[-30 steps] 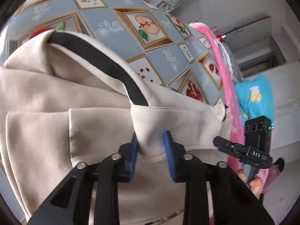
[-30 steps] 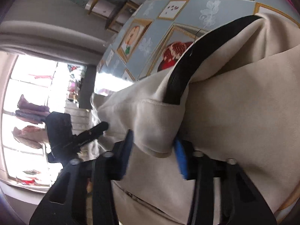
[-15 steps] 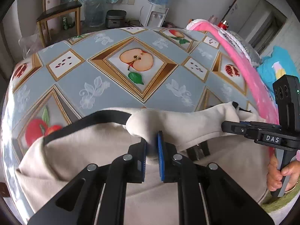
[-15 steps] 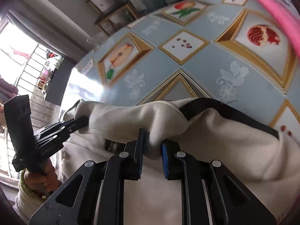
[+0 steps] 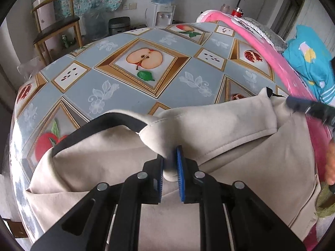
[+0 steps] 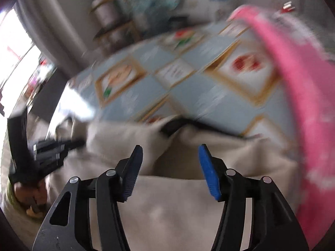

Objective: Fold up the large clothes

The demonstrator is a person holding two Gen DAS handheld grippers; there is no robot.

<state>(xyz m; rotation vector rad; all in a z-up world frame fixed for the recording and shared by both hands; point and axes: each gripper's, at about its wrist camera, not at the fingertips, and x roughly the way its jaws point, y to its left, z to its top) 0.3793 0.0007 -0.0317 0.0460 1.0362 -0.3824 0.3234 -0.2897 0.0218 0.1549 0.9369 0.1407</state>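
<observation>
A big round table (image 5: 117,96) fills most of the left view, and its smooth, shiny cloth is blue-gray with gold-framed squares that show a cut apple, seeds and red fruit. On the near part of the table lies the cream garment (image 5: 240,146), soft and thick like a sweatshirt, with a wide black band (image 5: 104,125) that curves along its folded top edge. A fold of it is laid over toward the table's middle, with a neat sewn hem. The left gripper (image 5: 170,167) is pinched almost closed on a small bunch of this cream cloth, and its blue ridged pads press the cloth from both sides. The right gripper (image 6: 170,161) is spread wide apart and holds nothing; its blue pads sit just above the cream cloth, and that view is very blurry. A pink cloth (image 5: 272,58) runs along the table's right edge, with a blue garment (image 5: 307,62) beyond it. Behind the table stand a wooden chair (image 5: 58,31) and a white water dispenser (image 5: 163,10) with a blue bottle on top, against a pale wall.
</observation>
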